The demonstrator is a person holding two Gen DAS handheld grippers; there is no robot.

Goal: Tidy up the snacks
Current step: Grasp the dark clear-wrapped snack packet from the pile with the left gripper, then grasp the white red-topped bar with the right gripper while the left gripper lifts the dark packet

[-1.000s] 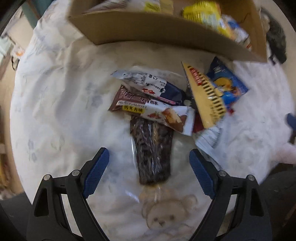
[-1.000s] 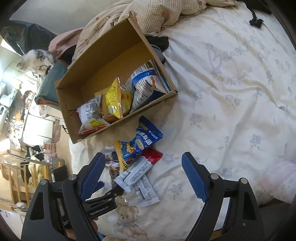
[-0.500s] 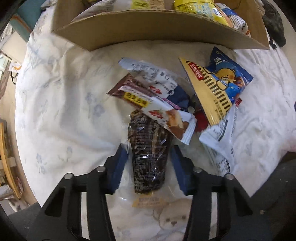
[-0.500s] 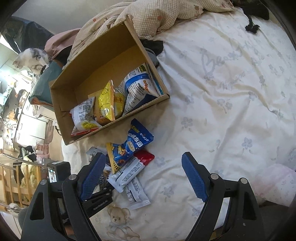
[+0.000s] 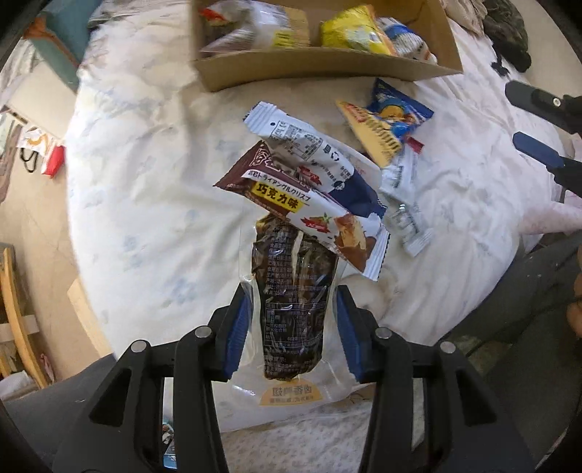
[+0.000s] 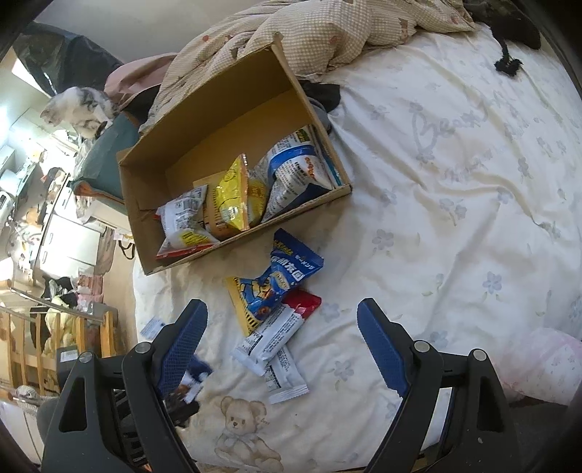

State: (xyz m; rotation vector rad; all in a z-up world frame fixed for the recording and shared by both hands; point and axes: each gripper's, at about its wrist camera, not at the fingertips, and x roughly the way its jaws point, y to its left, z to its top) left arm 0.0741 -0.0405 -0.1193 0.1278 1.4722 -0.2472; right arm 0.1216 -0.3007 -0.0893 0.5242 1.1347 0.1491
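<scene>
Left gripper (image 5: 293,327) pinches the dark snack pack (image 5: 291,302), blue pads pressed on both sides of its clear wrapper; pack is lifted off the bed sheet (image 5: 152,189). Two more wrappers ride on the pack's far end at 12 o'clock from the gripper: chocolate crisp bar (image 5: 309,214) lying across the top, white-and-navy packet (image 5: 313,152) on top of that, toward 12–1 o'clock. Whether those two are stuck to or just resting on the pack, cannot tell.

Cardboard box (image 5: 327,69) sits at 12 o'clock in the left wrist view, near edge open to camera, with yellow bag (image 5: 349,32) and other packets inside. At 1–2 o'clock from the held pack: yellow triangular packet (image 5: 374,134) overlapping blue cartoon bag (image 5: 400,112), both flat on the sheet just in front of the box. Below them, at 3 o'clock from the crisp bar, white wrappers (image 5: 403,203) lie on the sheet.

Right gripper (image 6: 282,345) is spread wide, nothing between the fingers, hovering over the sheet. In the right wrist view the white wrappers sit between its fingers but on the bed beneath, not touched. Box at 11 o'clock there, blue bag and yellow packet between box and gripper. Teddy bear print (image 6: 240,425) on the sheet at 6 o'clock. Checked blanket (image 6: 327,32) bunched behind the box at 12 o'clock.
</scene>
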